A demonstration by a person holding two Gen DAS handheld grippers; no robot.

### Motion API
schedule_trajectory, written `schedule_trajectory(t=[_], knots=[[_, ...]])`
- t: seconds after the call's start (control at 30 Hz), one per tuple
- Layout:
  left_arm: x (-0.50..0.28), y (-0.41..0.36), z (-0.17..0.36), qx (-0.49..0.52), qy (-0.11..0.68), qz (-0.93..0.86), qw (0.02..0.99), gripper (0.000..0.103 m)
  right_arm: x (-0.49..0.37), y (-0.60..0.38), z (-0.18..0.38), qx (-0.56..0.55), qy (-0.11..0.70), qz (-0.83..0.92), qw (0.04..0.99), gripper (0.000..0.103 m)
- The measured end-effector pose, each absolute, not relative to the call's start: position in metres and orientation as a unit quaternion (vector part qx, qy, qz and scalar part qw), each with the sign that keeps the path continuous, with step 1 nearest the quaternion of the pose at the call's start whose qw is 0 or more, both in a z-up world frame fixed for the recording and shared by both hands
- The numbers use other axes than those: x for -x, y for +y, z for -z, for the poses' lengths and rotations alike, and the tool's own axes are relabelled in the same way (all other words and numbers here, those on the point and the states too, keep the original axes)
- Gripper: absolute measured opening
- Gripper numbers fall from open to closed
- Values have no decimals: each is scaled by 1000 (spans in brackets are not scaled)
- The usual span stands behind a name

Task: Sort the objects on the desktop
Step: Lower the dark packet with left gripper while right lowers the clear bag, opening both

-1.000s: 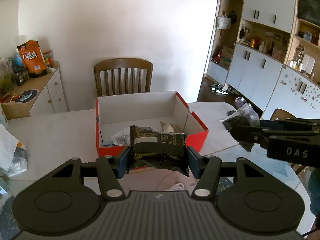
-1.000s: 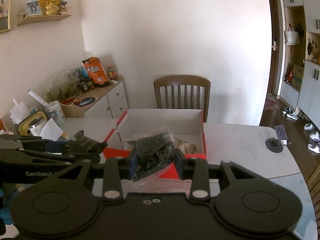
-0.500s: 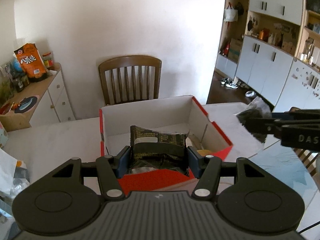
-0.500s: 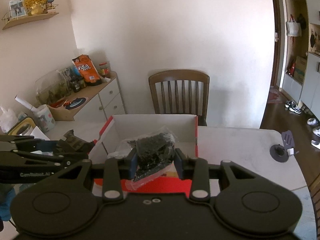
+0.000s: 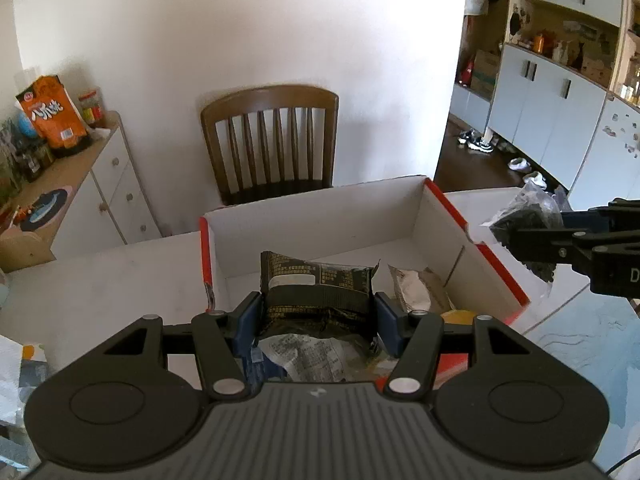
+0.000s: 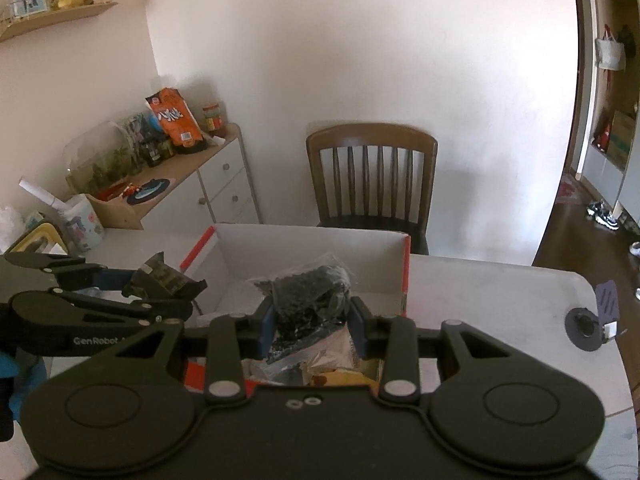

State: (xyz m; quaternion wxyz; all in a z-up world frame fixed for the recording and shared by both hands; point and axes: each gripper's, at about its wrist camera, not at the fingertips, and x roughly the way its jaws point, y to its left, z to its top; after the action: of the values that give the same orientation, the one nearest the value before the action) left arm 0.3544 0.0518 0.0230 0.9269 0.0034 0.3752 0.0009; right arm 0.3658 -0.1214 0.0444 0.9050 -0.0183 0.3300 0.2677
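The box [image 5: 320, 220], red outside and white inside, sits open on the white table [image 5: 100, 280] in front of a wooden chair [image 5: 272, 140]. Inside it lie a crumpled silver wrapper [image 5: 416, 284], a white printed wrapper [image 5: 308, 356] and something yellow [image 5: 456, 316] near the front wall. The left gripper [image 5: 316, 312] pinches a dark packet [image 5: 316, 292] between its blue pads, holding it over the box's near edge. The right gripper [image 6: 312, 320] clamps a clear bag [image 6: 308, 300] of dark bits, also held above the box interior. A cabinet [image 6: 192, 184] by the wall carries an orange snack bag [image 6: 174, 122].
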Motion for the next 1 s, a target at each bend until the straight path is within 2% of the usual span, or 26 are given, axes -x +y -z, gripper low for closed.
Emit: schedule_trajectory(t=[1.0], knots=[[-457, 66, 48, -10, 452, -21, 892, 59, -476, -69, 39, 42, 428, -249, 868, 36]])
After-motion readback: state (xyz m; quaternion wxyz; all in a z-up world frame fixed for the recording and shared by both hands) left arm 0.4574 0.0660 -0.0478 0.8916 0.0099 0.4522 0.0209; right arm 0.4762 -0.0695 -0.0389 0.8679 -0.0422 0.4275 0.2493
